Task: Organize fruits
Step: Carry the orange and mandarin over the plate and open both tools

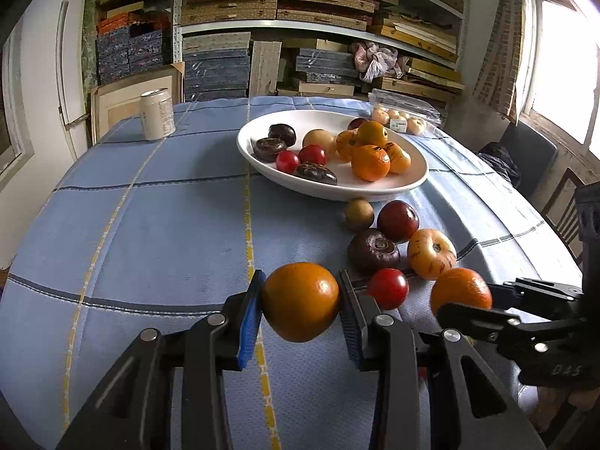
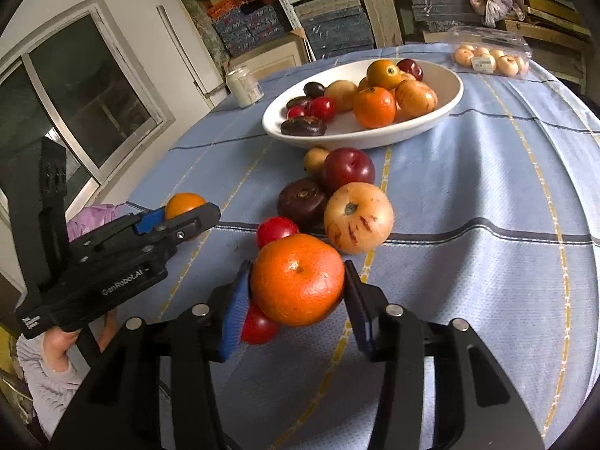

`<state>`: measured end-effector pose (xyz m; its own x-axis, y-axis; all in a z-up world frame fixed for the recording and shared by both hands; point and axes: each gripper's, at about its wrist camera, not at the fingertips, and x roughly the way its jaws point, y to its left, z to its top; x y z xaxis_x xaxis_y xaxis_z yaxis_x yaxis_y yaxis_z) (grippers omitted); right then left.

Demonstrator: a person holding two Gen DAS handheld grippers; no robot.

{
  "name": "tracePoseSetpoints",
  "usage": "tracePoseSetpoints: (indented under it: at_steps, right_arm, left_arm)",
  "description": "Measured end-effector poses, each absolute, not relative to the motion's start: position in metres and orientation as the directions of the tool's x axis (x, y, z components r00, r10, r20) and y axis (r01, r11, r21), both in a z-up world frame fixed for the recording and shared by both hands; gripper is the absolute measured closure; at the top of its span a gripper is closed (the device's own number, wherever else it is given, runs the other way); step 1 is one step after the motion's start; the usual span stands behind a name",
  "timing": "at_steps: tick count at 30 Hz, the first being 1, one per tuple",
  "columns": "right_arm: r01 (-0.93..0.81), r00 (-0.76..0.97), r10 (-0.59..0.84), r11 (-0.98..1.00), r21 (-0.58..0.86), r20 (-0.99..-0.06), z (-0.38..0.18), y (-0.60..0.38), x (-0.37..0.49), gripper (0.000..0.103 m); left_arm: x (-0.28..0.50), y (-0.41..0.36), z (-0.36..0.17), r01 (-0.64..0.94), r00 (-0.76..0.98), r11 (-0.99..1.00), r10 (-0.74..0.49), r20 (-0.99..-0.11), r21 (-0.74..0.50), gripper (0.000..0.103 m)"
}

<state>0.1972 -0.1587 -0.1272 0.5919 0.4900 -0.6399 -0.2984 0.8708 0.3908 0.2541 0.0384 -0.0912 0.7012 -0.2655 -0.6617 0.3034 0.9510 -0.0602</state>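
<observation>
Glossy round orange between blue ribbed jaws; dimpled tangerine beside.

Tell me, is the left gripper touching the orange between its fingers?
Touching. The left wrist view shows both pads of the left gripper pressed against the orange.

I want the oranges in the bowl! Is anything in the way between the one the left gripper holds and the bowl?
Nothing visible. The orange in the left gripper faces bare tablecloth up to the white bowl; loose fruits lie off to the right.
</observation>
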Motion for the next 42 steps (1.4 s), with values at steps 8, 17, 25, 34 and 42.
tracePoseSetpoints:
  at_steps: [8,17,25,34,42]
  right_arm:
    - [-0.312,0.664,0.488,0.869,0.383,-0.567,-0.084,-0.183,0.204,0.056]
    - [-0.2,0.785,0.364,0.915,0.351,-0.502,-0.03,-0.216,0.297,0.056]
    - [-0.162,0.746,0.398,0.886,0.434,-0.534,-0.047,-0.213,0.397,0.056]
    - [-0.192,0.674,0.396,0.909,0.369,-0.624,-0.074,-0.185,0.464,0.056]
    - [-0.228,0.618,0.413,0.908,0.35,-0.668,-0.084,-0.178,0.494,0.056]
  left_arm:
    - [0.263,0.027,-0.083,0.291,0.733,0.956,-0.206,-0.649,0.026,0.065]
    - [0.352,-0.007,-0.045,0.302,0.734,0.953,-0.225,-0.64,0.012,0.065]
    - [0.437,-0.016,-0.046,0.25,0.719,0.964,-0.246,-0.65,-0.088,0.065]
    - [0.503,-0.015,-0.058,0.214,0.699,0.971,-0.226,-0.678,-0.103,0.065]
    - [0.531,-0.015,-0.067,0.209,0.668,0.967,-0.249,-0.701,-0.145,0.059]
